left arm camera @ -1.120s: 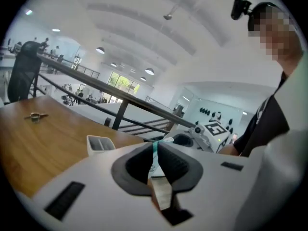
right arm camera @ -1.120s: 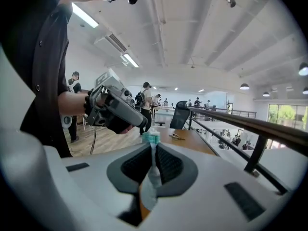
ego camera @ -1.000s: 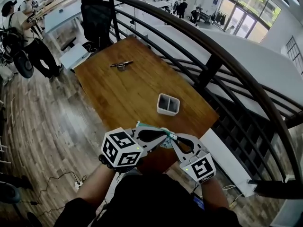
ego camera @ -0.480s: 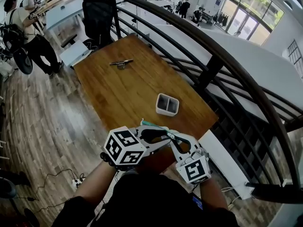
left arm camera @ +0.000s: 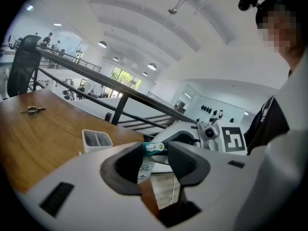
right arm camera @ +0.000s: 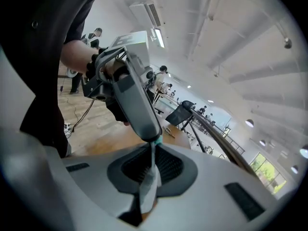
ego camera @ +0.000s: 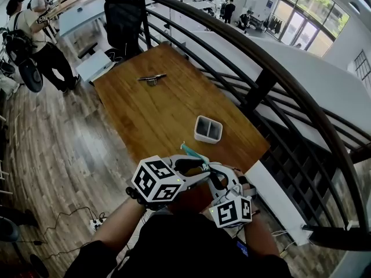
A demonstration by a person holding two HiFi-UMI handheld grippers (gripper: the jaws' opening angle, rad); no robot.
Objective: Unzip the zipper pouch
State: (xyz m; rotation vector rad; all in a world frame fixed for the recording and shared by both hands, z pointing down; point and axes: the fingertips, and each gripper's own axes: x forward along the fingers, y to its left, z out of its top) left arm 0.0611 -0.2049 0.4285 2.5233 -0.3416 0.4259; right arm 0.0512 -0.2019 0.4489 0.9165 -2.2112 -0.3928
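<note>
left hand-held gripper [left arm camera: 157, 152] jaws have just been opening, loose around the zipper pouch [left arm camera: 144, 168]; right hand-held gripper [right arm camera: 153, 153] pinches it.

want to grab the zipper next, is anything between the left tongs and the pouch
Nothing visible is in the way. The pouch hangs right between the left tongs, whose jaws have just been opening, its teal zipper end at their tips. The right tongs are shut on it.
</note>
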